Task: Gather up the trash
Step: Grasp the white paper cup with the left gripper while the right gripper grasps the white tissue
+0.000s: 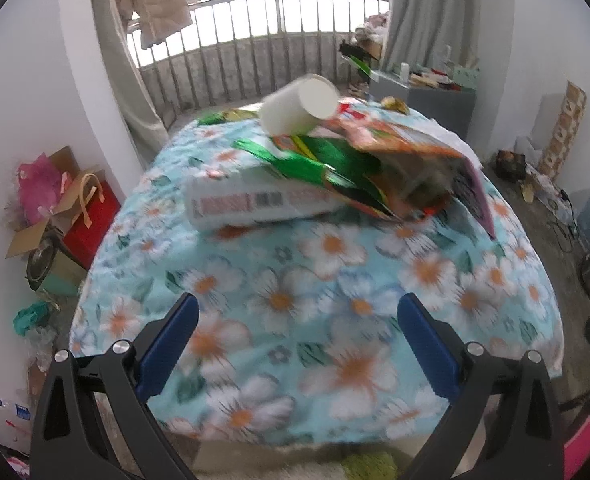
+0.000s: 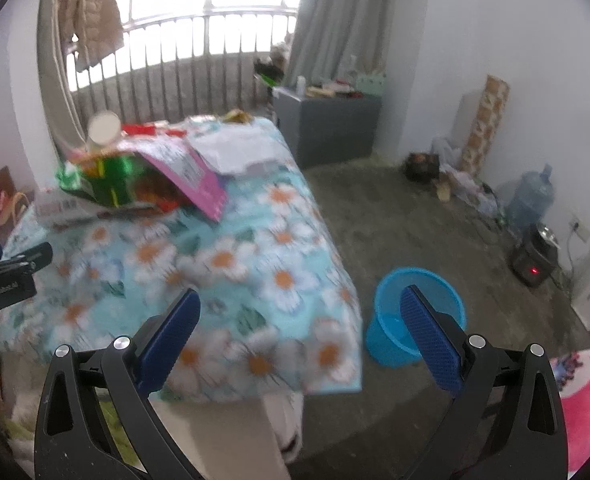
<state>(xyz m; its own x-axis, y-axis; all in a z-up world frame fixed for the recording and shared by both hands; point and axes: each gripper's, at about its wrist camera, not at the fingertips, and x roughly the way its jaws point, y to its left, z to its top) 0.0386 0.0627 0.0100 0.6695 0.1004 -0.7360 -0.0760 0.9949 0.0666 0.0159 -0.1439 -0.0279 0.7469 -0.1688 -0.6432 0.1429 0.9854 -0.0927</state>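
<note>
While both grippers hang over the near edge of the flowered cloth, the left gripper and right gripper stand with jaws wide apart, holding nothing. Trash lies heaped toward the cloth's far edge: a white cup atop green wrappers and a white box. A blue bin stands on the floor beside the right edge.

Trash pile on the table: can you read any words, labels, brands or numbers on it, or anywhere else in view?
Nothing can be read.
White box: barcode and red print, blurred.
Pink-edged packet: print blurred.
Green wrapper: no text readable.
White cup: plain.
Left gripper, seen in the right view: small white lettering, too blurred.
</note>
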